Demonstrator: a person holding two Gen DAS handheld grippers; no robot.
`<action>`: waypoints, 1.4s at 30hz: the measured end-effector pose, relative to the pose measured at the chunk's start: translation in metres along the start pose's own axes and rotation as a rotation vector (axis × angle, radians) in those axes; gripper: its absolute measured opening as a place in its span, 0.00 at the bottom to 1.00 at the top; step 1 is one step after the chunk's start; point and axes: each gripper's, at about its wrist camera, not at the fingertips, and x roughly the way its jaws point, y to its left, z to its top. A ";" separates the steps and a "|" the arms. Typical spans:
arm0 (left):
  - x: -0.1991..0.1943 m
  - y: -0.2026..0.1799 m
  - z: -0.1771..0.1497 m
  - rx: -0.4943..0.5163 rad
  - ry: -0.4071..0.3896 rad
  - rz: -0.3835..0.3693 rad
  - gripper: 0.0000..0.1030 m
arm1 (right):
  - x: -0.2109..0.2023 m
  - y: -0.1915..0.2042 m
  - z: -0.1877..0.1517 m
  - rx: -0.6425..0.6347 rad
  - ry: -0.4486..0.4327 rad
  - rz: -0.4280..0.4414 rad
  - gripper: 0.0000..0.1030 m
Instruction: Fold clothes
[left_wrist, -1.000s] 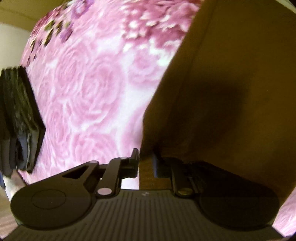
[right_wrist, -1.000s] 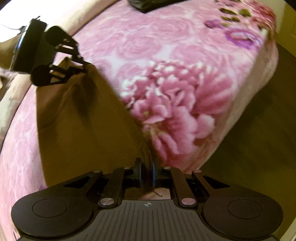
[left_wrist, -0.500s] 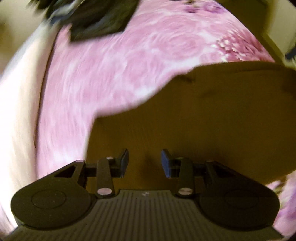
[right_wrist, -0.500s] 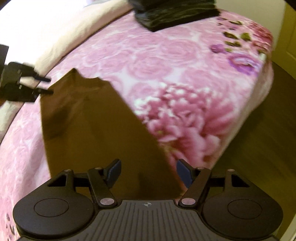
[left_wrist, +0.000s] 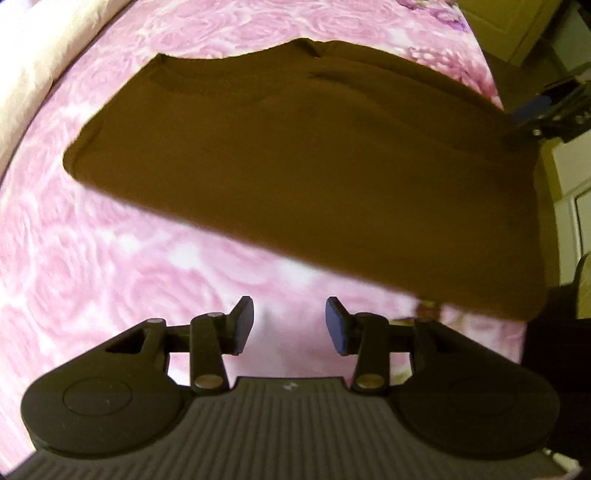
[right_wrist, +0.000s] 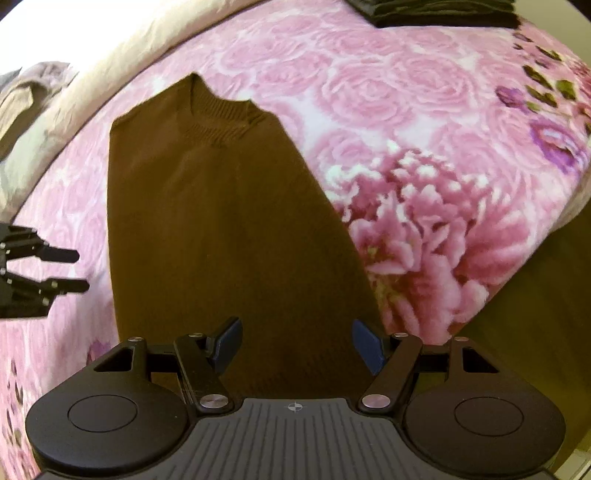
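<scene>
A brown knit sweater (right_wrist: 221, 221) lies flat on the pink rose-patterned bed cover (right_wrist: 406, 110), folded into a long narrow shape with its ribbed collar (right_wrist: 218, 125) at the far end. My right gripper (right_wrist: 295, 343) hovers open above the sweater's near hem with nothing between its fingers. In the left wrist view the same sweater (left_wrist: 314, 166) stretches across the frame. My left gripper (left_wrist: 290, 325) stands open over bare bed cover (left_wrist: 110, 258), just short of the sweater's long edge. The left gripper (right_wrist: 62, 269) also shows at the left edge of the right wrist view, beside the sweater.
A stack of folded black clothes (right_wrist: 443, 11) rests at the far end of the bed. A cream pillow or duvet (right_wrist: 110, 62) runs along the left side, with grey fabric (right_wrist: 22, 103) beyond it. The bed's right edge (right_wrist: 546, 229) drops to a dark floor.
Both grippers let go of the sweater and opened. The sweater dropped from hanging to lying flat on the bed. Both grippers drew back, the left off to the sweater's side.
</scene>
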 end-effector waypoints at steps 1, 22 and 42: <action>-0.002 -0.003 -0.003 -0.022 0.000 -0.004 0.37 | 0.000 0.000 0.004 -0.013 0.006 0.007 0.67; -0.016 0.029 -0.029 -0.379 -0.121 -0.055 0.45 | 0.025 0.049 0.104 -0.331 0.032 0.008 0.67; -0.015 -0.210 -0.125 0.727 -0.250 0.303 0.60 | 0.012 -0.038 0.054 -0.539 0.150 0.047 0.95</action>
